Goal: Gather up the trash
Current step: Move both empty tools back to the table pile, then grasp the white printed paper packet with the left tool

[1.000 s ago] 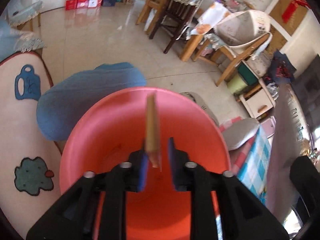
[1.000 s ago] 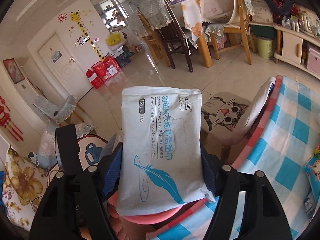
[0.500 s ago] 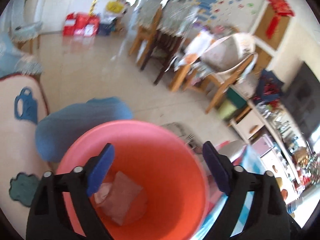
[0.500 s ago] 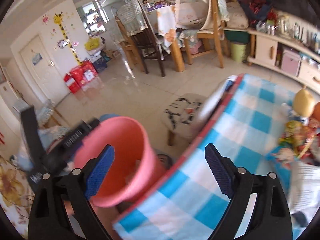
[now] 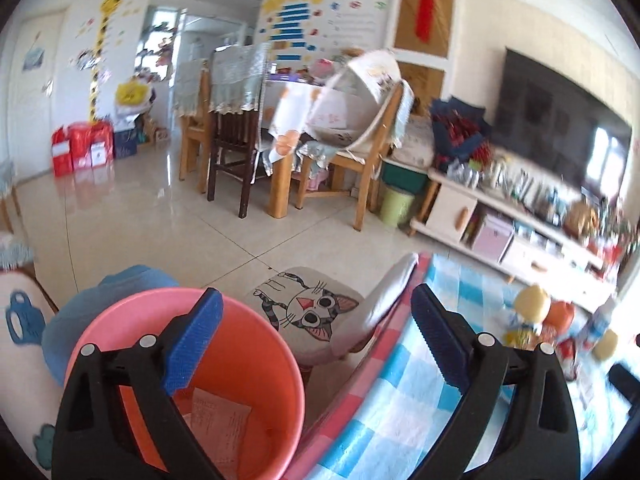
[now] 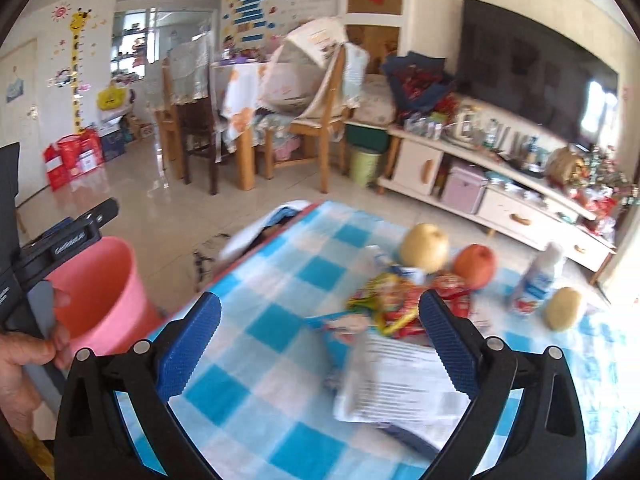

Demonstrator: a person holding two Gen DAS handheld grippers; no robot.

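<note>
Now both grippers stand wide and hold nothing. The left gripper hangs above the near rim of the pink bucket, its jaws having just been opening with nothing between them; a flat pale packet lies at the bottom of the bucket. The bucket stands on the floor just beside the edge of the desk, which is covered with a blue-and-white checked cloth, and a stool with a cat-face cushion stands behind it. The right gripper points over the desk, its jaws likewise having just been opening and bare. Ahead of it on the cloth lie a white printed packet, a heap of bright wrappers, a pear, an apple, a small white bottle and a potato-like lump, all blurred. At the left edge of the right view a hand grips the other gripper's handle beside the bucket.
</note>
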